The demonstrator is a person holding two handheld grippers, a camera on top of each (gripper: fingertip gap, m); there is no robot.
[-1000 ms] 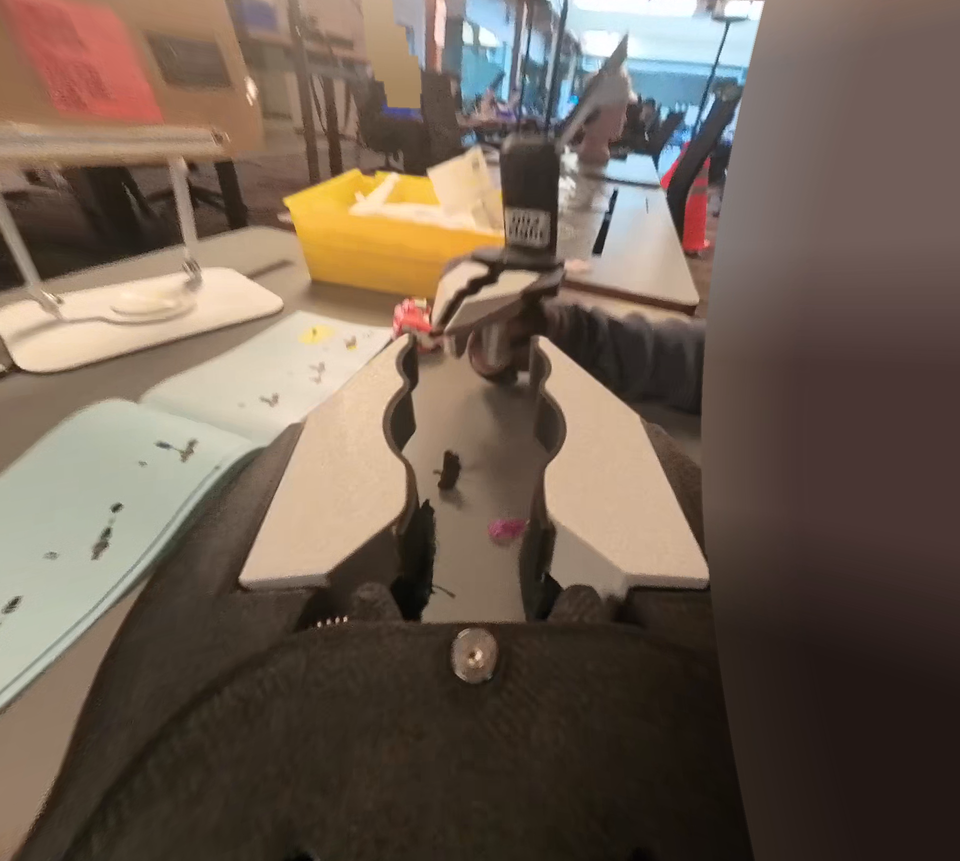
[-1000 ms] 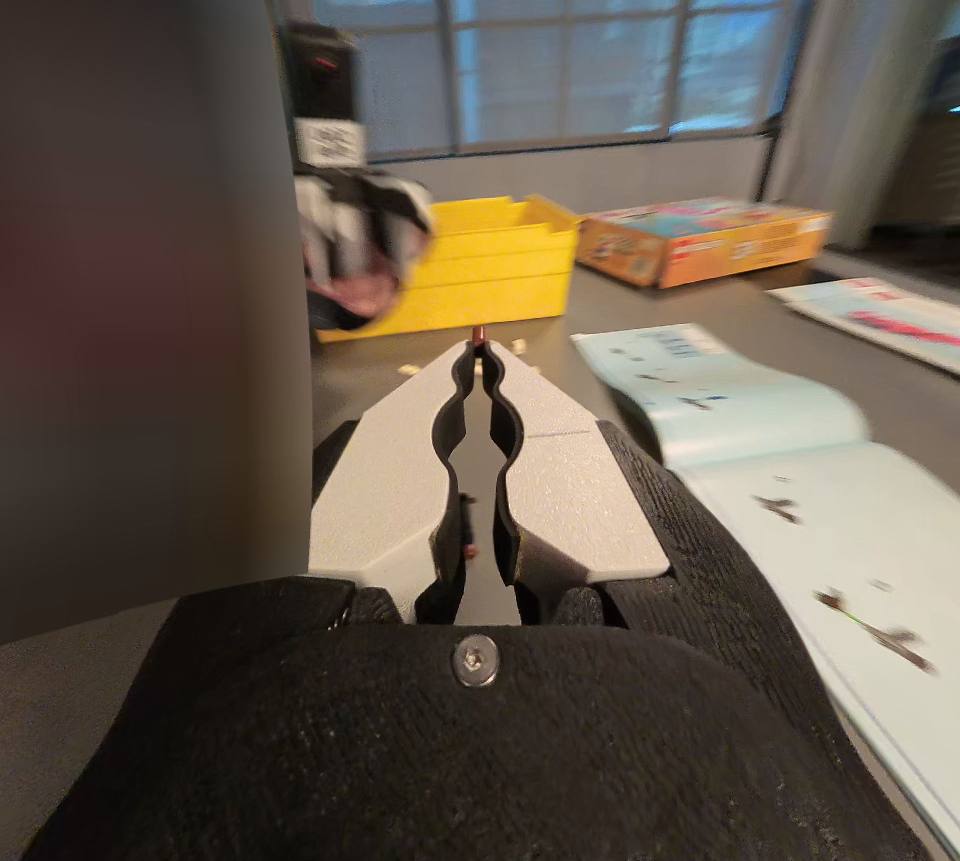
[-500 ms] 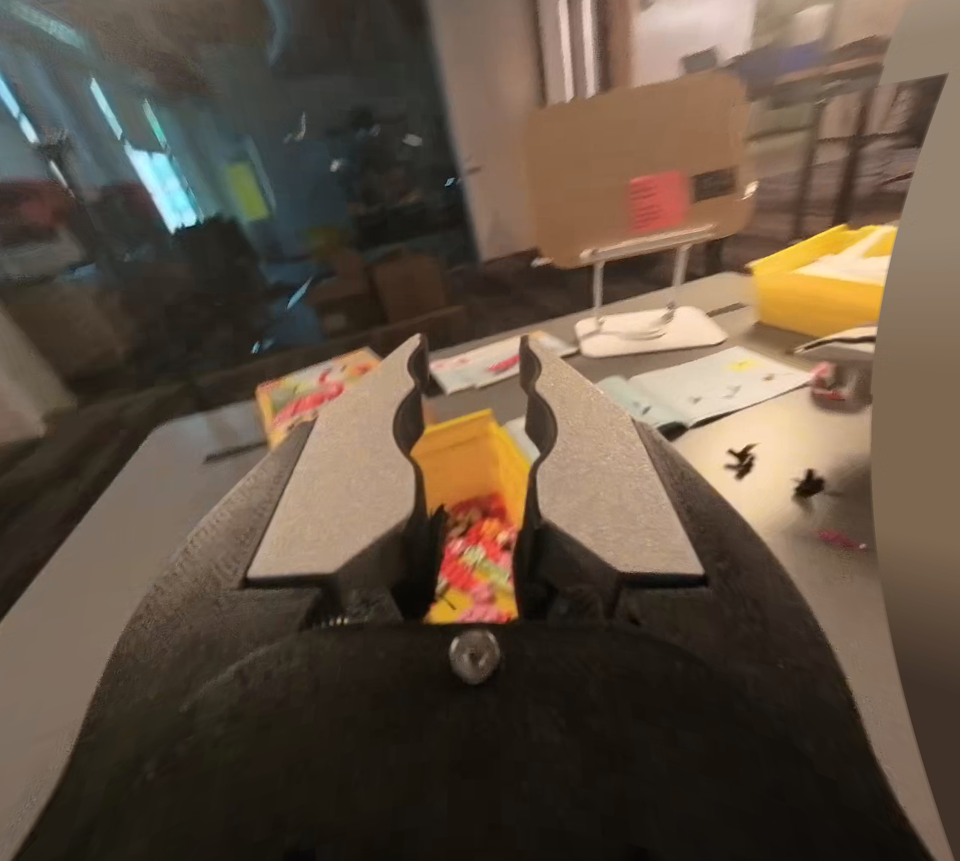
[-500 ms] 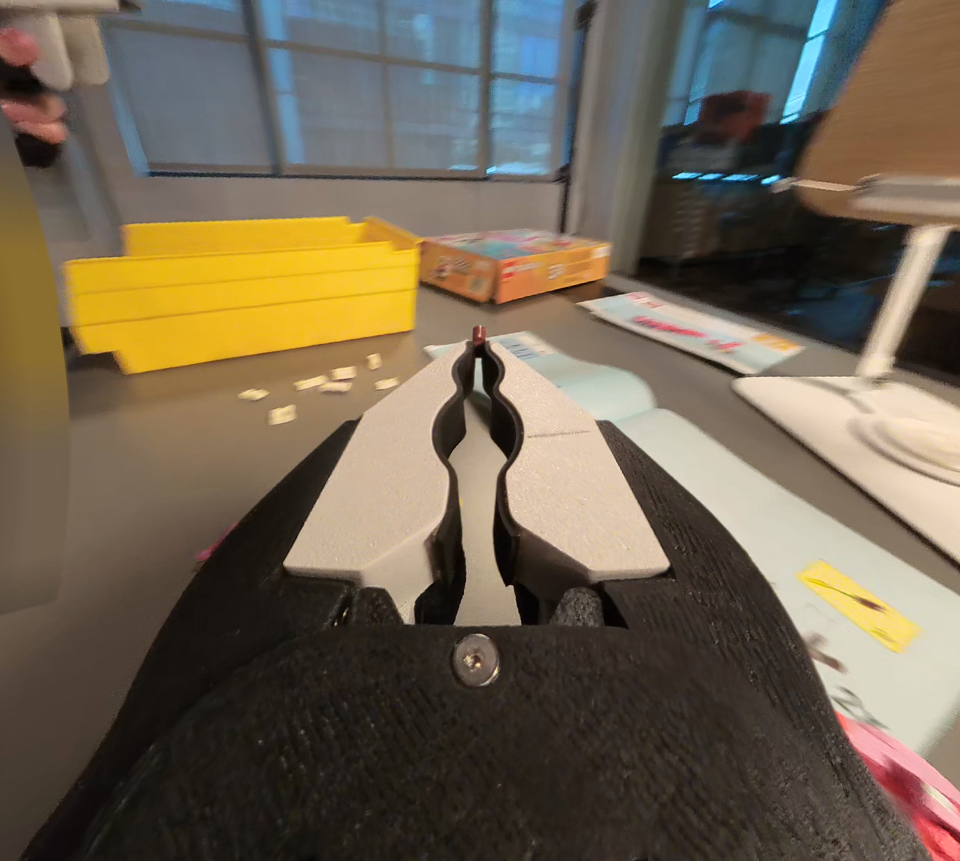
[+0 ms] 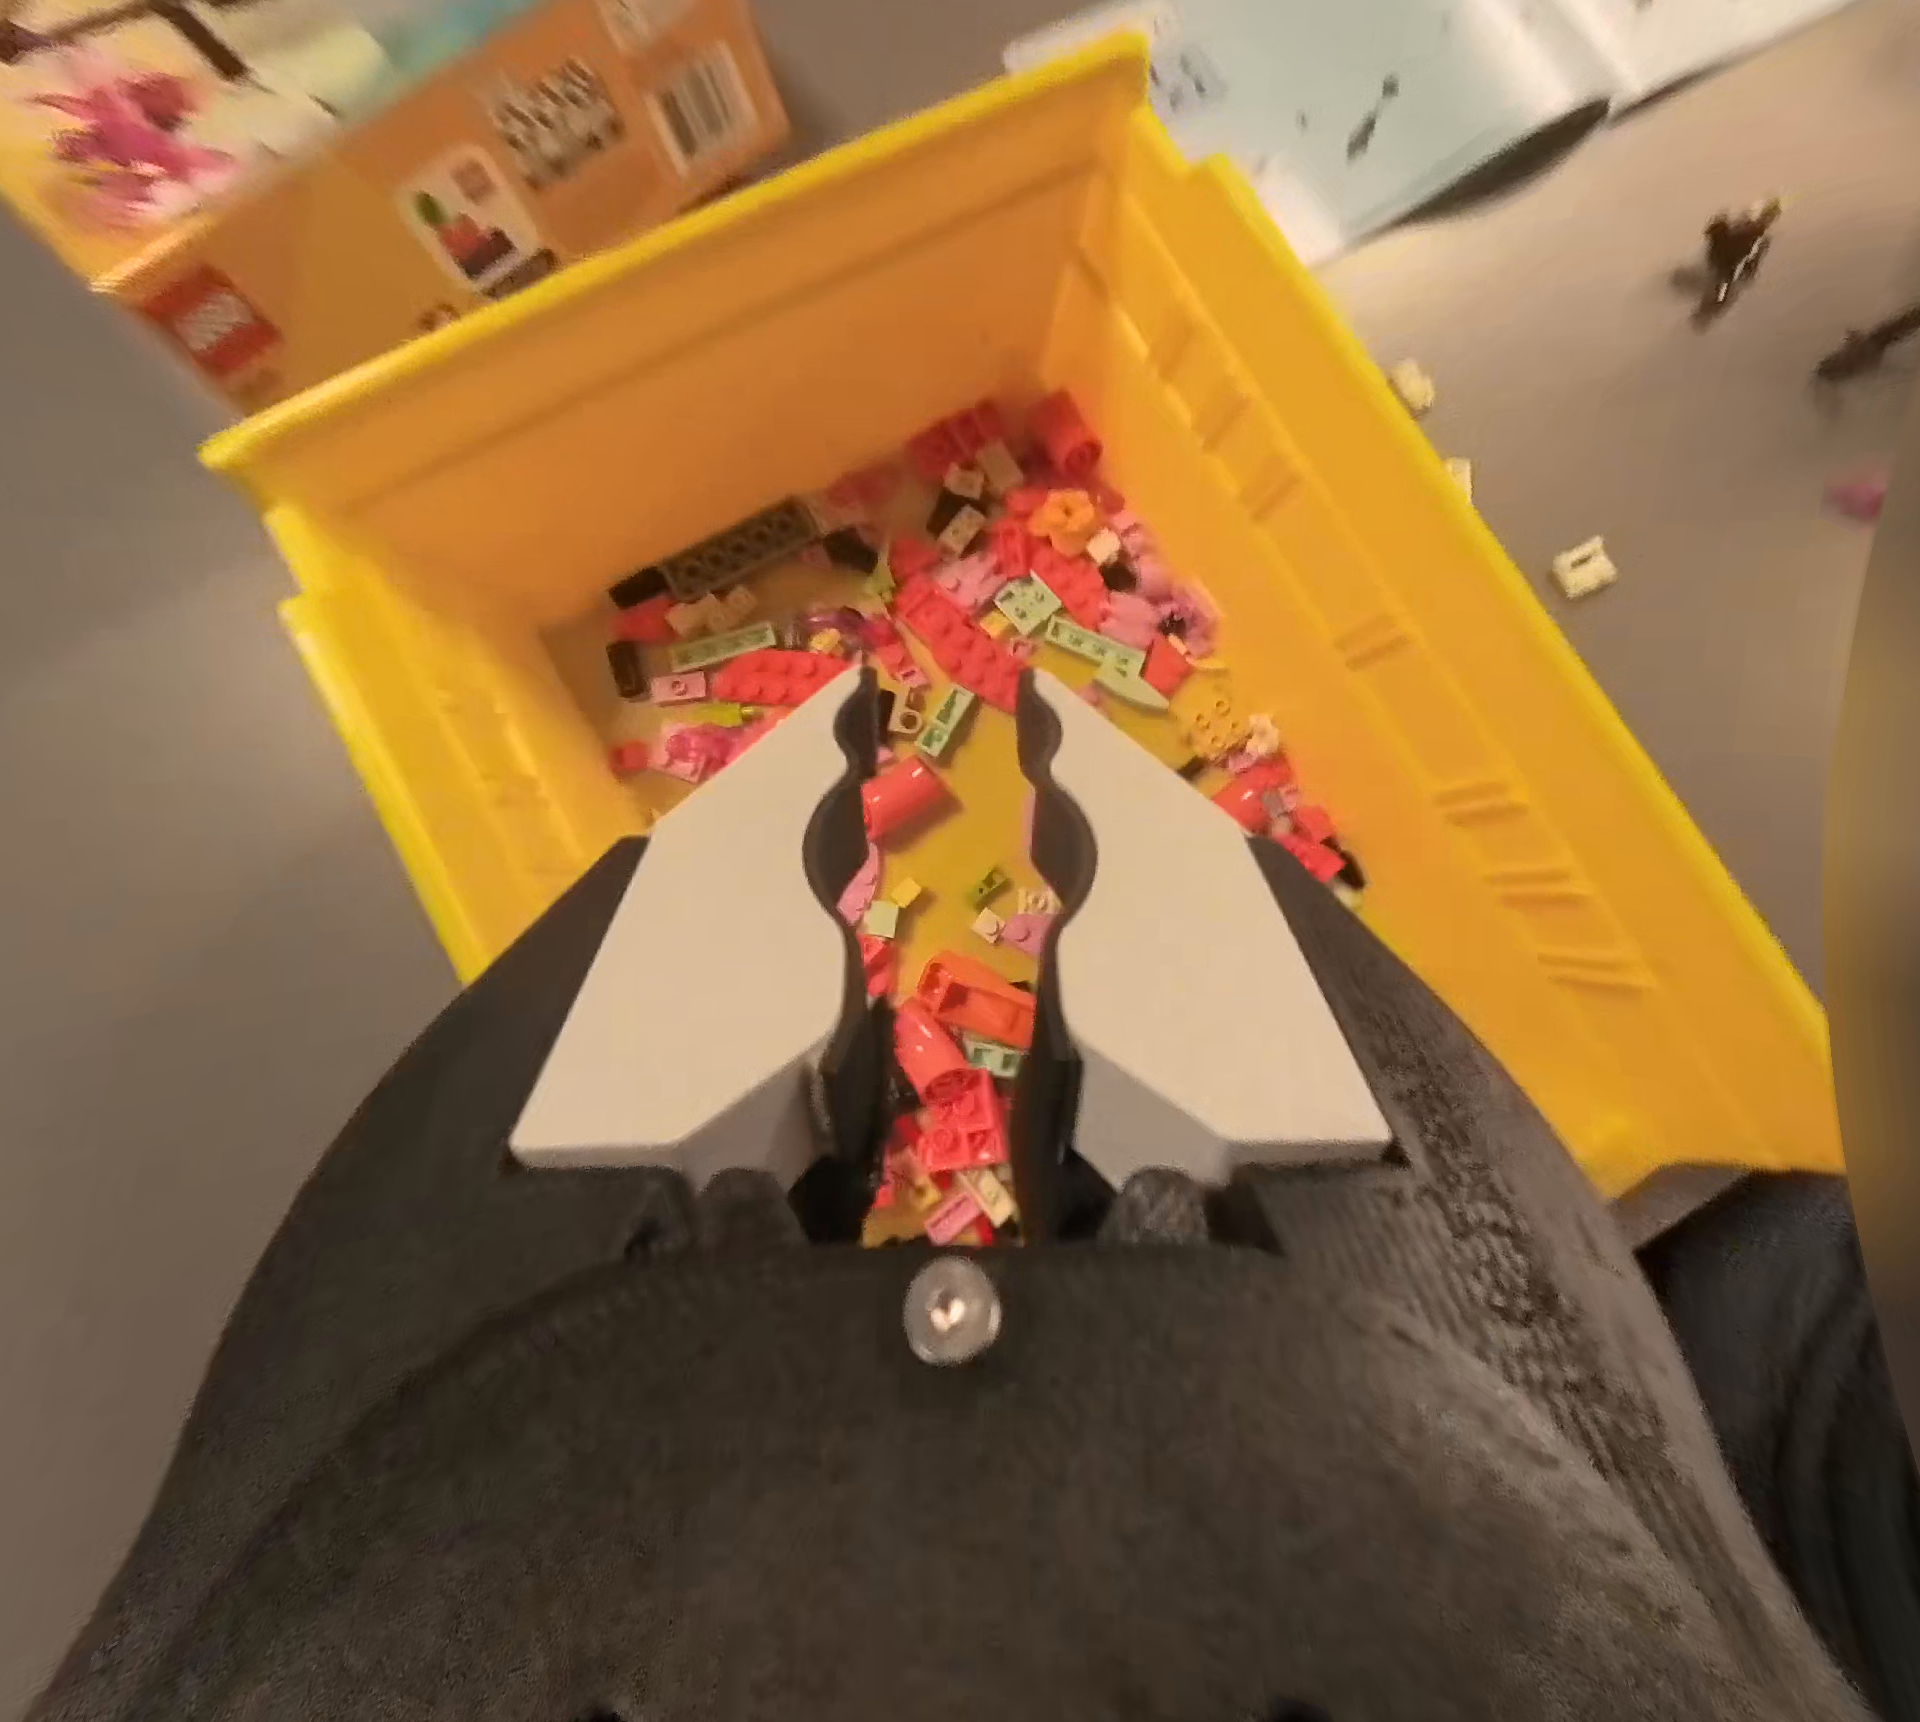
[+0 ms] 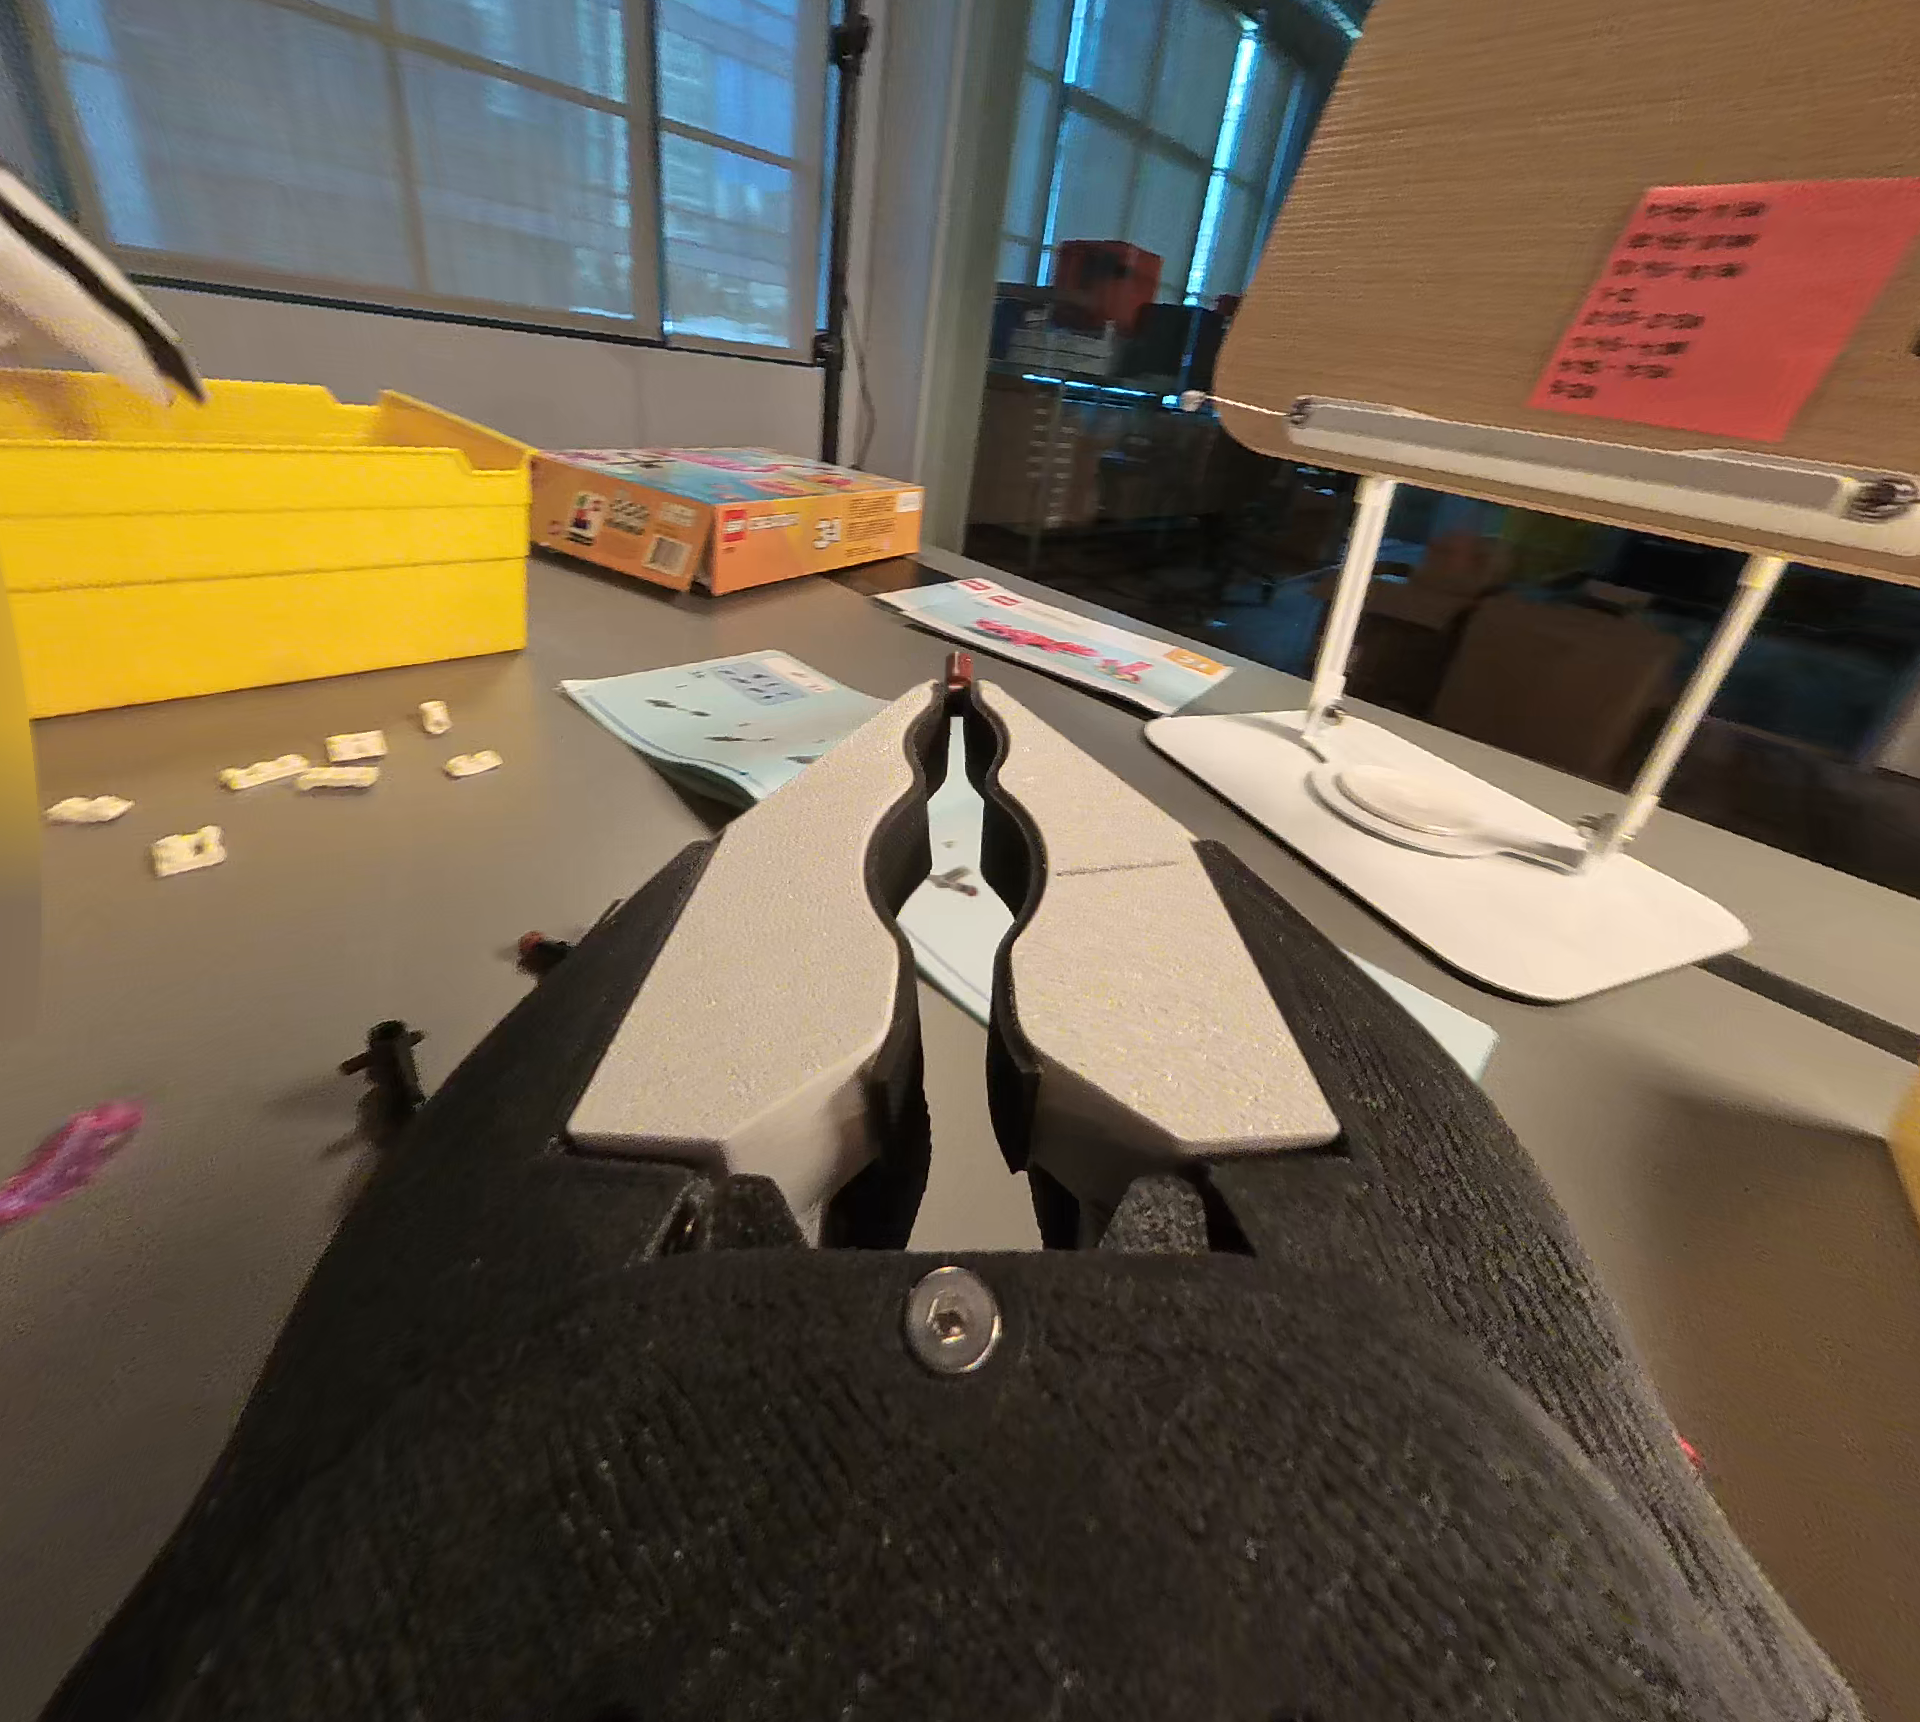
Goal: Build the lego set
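My left gripper [image 5: 943, 690] is open and holds nothing. It points down into a yellow bin [image 5: 727, 342] just above a heap of red, pink, green and black bricks [image 5: 987, 623]. A red curved brick [image 5: 904, 805] lies on the bin floor between the fingers, untouched. My right gripper [image 6: 957, 706] is shut on a small dark red piece [image 6: 957, 670] that sticks out of its tips. It hovers above an open pale blue booklet [image 6: 727, 716]. The bin also shows in the right wrist view [image 6: 260, 550], with the left gripper's fingertip [image 6: 104, 322] over it.
An orange toy box [image 6: 727, 519] lies behind the bin. A second booklet [image 6: 1049, 633] and a white stand [image 6: 1455, 862] carrying a wooden board [image 6: 1558, 166] are to the right. Small white pieces [image 6: 301, 773], black pieces [image 6: 384, 1049] and a pink piece [image 6: 62, 1153] dot the grey table.
My left gripper swung away from the right gripper to above the yellow bin, tilted down into it, and its jaws narrowed. My right gripper turned right, still shut on the dark red piece.
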